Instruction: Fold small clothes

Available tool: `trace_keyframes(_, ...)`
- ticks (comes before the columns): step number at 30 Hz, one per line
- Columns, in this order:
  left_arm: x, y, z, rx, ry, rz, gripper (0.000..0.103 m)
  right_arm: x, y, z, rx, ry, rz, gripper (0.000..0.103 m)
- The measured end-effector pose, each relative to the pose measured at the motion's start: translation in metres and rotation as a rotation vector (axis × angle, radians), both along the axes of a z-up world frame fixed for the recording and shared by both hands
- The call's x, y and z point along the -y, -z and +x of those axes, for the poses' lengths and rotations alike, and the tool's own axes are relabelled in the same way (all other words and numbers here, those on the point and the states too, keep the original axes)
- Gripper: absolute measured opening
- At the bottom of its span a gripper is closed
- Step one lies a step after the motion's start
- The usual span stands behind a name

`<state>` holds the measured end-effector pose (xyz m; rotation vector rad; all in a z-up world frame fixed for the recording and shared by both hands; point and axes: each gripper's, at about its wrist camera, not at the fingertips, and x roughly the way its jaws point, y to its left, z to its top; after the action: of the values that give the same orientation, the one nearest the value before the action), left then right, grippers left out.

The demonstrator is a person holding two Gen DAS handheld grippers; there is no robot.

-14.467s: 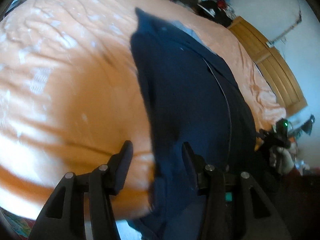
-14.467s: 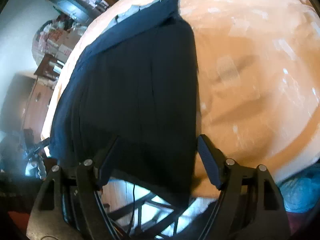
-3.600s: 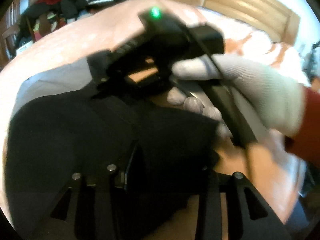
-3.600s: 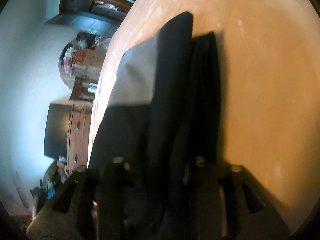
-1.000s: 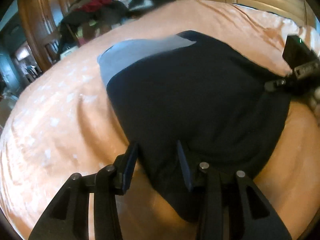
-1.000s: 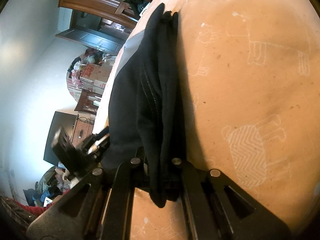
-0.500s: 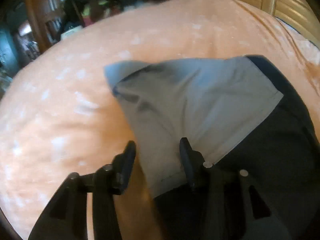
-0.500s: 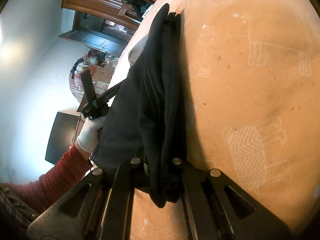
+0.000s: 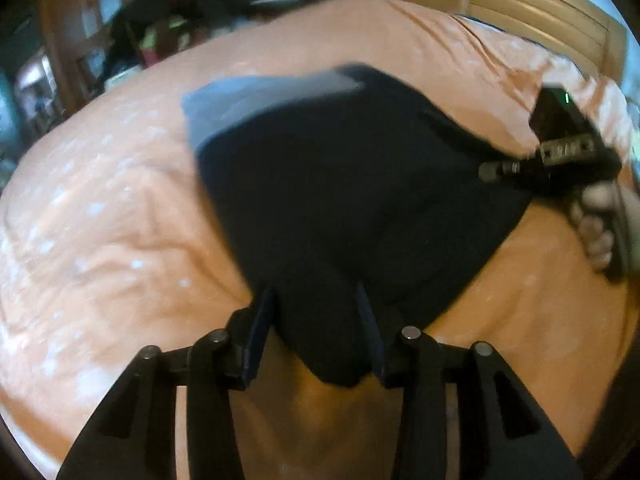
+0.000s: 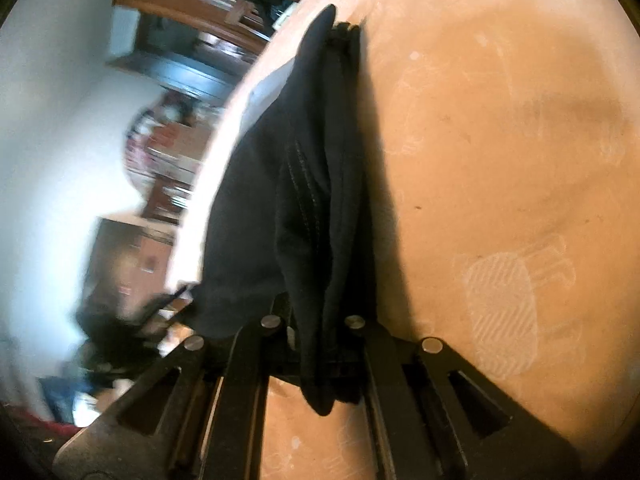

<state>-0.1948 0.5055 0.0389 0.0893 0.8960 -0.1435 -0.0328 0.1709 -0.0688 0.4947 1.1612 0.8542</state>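
Observation:
A dark navy garment, folded, lies on the orange bed sheet, with a grey lining patch at its far left corner. My left gripper is open, and the garment's near corner lies loosely between its fingers. At the right of that view, my right gripper, held by a gloved hand, pinches the garment's right edge. In the right wrist view the garment is bunched into layered folds and my right gripper is shut on it, its fingertips hidden by the cloth.
A wooden headboard runs along the far side of the bed. A pile of clothes and wooden furniture stand beyond the far left edge. Cabinets and boxes stand past the bed's edge. The sheet shows a pale printed pattern.
My left gripper has drawn back from the grey lining end to the garment's near corner. The right gripper has stayed shut on the bunched edge. Both views are blurred by motion.

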Motion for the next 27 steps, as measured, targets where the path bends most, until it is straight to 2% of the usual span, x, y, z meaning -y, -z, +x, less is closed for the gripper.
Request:
trace_keyframes(1, -0.003, -0.004, -0.006, 0.011, -0.028, 0.004, 0.047, -0.007, -0.015, -0.009, 0.063, -0.009, -0.086, 0.018)
trace_keyframes(2, -0.007, -0.008, -0.015, 0.012, -0.068, 0.01, 0.057, -0.015, -0.033, -0.021, 0.137, -0.023, -0.176, 0.032)
trace_keyframes(3, -0.013, -0.011, -0.022, 0.009, -0.107, 0.012, 0.065, -0.023, -0.05, -0.037, 0.214, -0.034, -0.267, 0.07)
trace_keyframes(4, -0.018, -0.011, -0.034, 0.006, -0.153, 0.014, 0.068, -0.029, -0.065, -0.054, 0.284, -0.033, -0.347, 0.09)
trace_keyframes(5, -0.024, -0.008, -0.043, -0.008, -0.196, 0.024, 0.07, -0.033, -0.076, -0.073, 0.352, -0.02, -0.413, 0.094)
trace_keyframes(8, -0.045, 0.018, -0.06, -0.096, -0.317, 0.023, 0.07, -0.044, -0.085, -0.122, 0.478, -0.002, -0.605, 0.098)
trace_keyframes(10, -0.049, 0.036, -0.067, -0.121, -0.349, 0.025, 0.071, -0.043, -0.075, -0.145, 0.487, 0.007, -0.682, 0.099)
trace_keyframes(13, -0.052, 0.045, -0.074, -0.083, -0.388, 0.035, 0.083, -0.037, -0.051, -0.157, 0.398, 0.001, -0.712, 0.1)
trace_keyframes(16, -0.058, 0.047, -0.075, -0.084, -0.414, 0.016, 0.089, -0.036, -0.041, -0.17, 0.46, 0.007, -0.738, 0.103)
trace_keyframes(19, -0.062, 0.048, -0.076, -0.083, -0.427, 0.014, 0.094, -0.034, -0.04, -0.168, 0.459, 0.027, -0.72, 0.103)
trace_keyframes(21, -0.066, 0.051, -0.077, -0.081, -0.448, 0.027, 0.101, -0.034, -0.036, -0.167, 0.457, 0.032, -0.717, 0.103)
trace_keyframes(22, -0.067, 0.053, -0.066, -0.082, -0.454, 0.027, 0.103, -0.034, -0.035, -0.165, 0.459, 0.035, -0.719, 0.103)
trace_keyframes(27, -0.072, 0.058, -0.06, -0.068, -0.448, -0.013, 0.103, -0.033, -0.036, -0.162, 0.458, 0.035, -0.706, 0.103)
